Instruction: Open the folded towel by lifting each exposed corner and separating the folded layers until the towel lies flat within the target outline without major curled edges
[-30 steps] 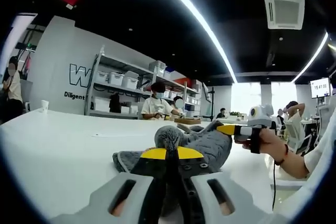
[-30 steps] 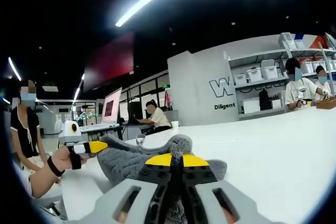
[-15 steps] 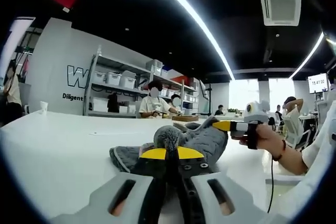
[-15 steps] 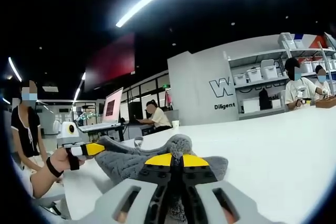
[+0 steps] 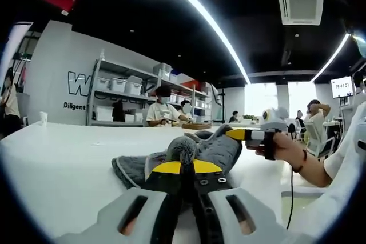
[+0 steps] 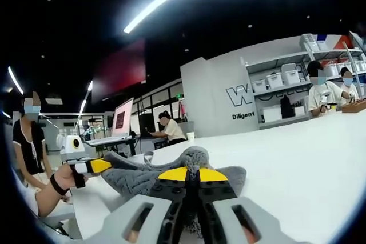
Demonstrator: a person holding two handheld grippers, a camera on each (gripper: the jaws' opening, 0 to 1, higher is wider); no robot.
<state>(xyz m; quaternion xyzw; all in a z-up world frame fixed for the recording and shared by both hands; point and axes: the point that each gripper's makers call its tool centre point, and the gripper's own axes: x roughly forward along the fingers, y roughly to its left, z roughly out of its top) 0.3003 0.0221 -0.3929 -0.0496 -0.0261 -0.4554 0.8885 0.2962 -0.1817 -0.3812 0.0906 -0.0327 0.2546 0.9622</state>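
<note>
Grey towel (image 5: 220, 151) on white tabletop (image 5: 63, 158), pinched by closed L tongs (image 5: 181, 167) and R tongs (image 6: 191, 174) — corners drawn slightly further apart vs. 1 s ago; still bunched — unfolding barely begun.

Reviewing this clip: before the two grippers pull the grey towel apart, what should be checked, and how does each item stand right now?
1. Left gripper shut on the towel: ok, a tuft of cloth sits pinched at its tips.
2. Right gripper shut on the towel: ok.
3. Grips on separate parts of the cloth: ok, the tips sit apart.
4. Towel flat: not ok, bunched between them.
5. Target outline on the table: cannot tell.
6. Which layer or corner is held: cannot tell.
</note>
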